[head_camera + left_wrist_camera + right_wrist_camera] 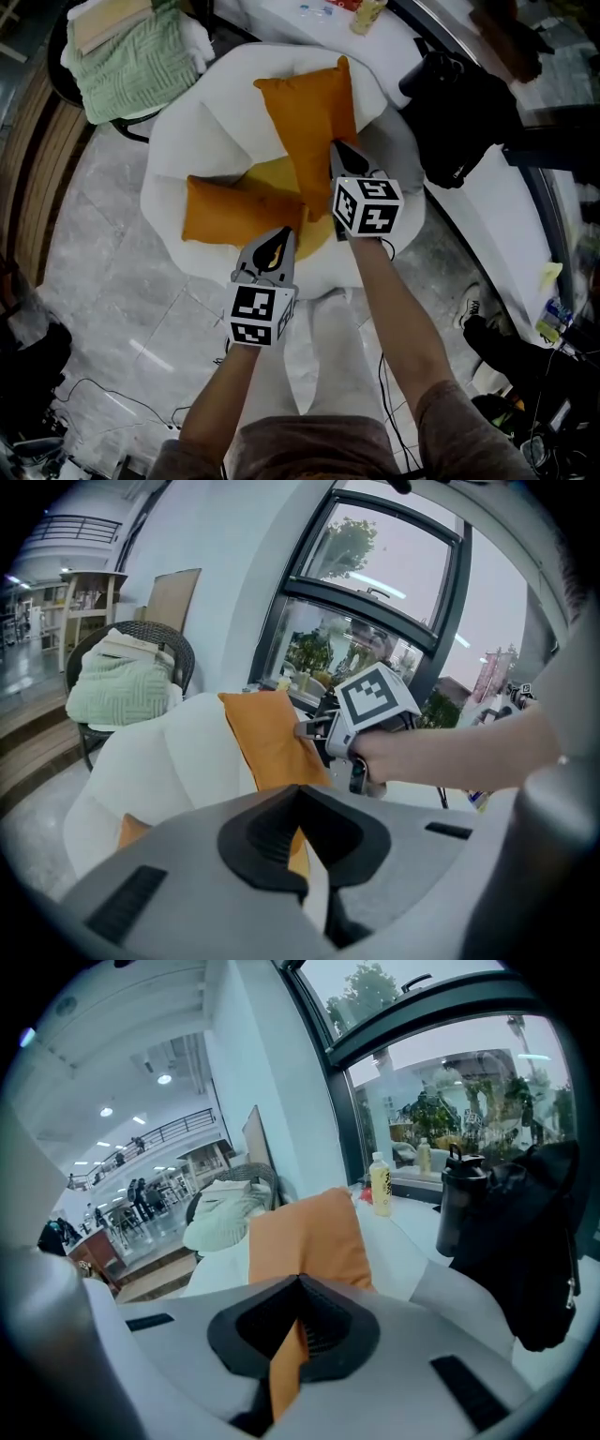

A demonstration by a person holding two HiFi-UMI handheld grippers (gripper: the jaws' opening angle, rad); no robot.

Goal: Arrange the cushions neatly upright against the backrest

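Two plain orange fabric cushions sit in the round white padded armchair (178, 131). The taller orange cushion (305, 112) is standing on edge, leaning toward the backrest (291, 58) on the chair's far side, a bit right of centre. The right claw (336, 150) is clamped on it. Its jaws are squeezed together with a fold of orange fabric running down between the pads, biting the cushion's right-hand edge roughly halfway up.

The other orange cushion (230, 211) is lying flat on the near left part of the seat, well short of the backrest, and its right end meets the foot of the standing one. The left claw (283, 236) sits at that flat cushion's near right corner, by the seat's front edge. Its jaws are pulled nearly together with a sliver of orange showing in the slot, but whether they actually pinch the fabric can't be told. A round yellow seat pad (267, 176) peeks out between the two cushions.
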